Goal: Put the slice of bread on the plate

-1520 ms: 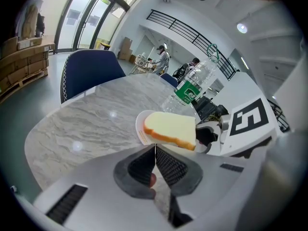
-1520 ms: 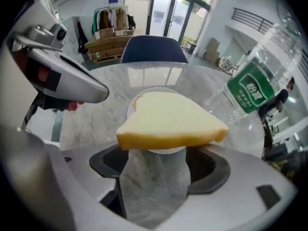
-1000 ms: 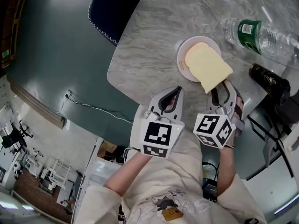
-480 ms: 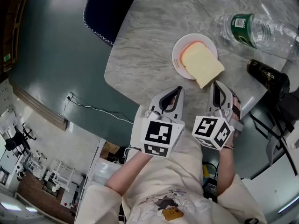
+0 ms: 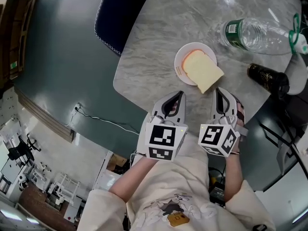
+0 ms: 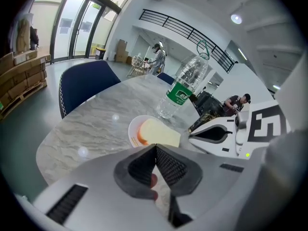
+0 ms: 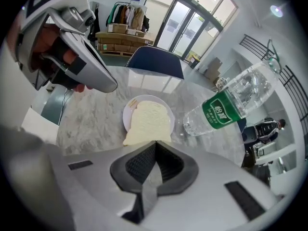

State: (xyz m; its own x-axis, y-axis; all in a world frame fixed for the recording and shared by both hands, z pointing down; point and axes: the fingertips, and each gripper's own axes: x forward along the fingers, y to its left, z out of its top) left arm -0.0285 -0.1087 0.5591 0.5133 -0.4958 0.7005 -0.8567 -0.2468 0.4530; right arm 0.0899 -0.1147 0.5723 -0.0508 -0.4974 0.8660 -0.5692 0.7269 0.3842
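In the head view, the slice of bread point(image 5: 202, 71) lies flat on the plate point(image 5: 180, 60). A second ago it hung tilted over the plate, pinched at its near corner by the right tool point(image 5: 217, 91). That tool has since let go and drawn back, and its tip now sits on the near side of the plate, close to the bread but apparently not touching it. The bread's near corner sticks out past the plate's rim over the worktop point(image 5: 154, 47). The left tool point(image 5: 179, 95) also sits on the near side of the plate, beside the right one, and has barely shifted.

In the left gripper view, the left tool's jaws are pressed together with nothing between them. Beyond them the bread rests on the plate, and a water bottle point(image 6: 185, 88) lies on the worktop on the plate's far side.

In the right gripper view, the right tool's jaws are pressed together and empty. The bread lies just beyond their tips, covering most of the plate.

With the bread released and lying on the plate, the task looks done. The only loose end I can see is the overhanging corner, and the slice seems to rest steadily enough as it is.
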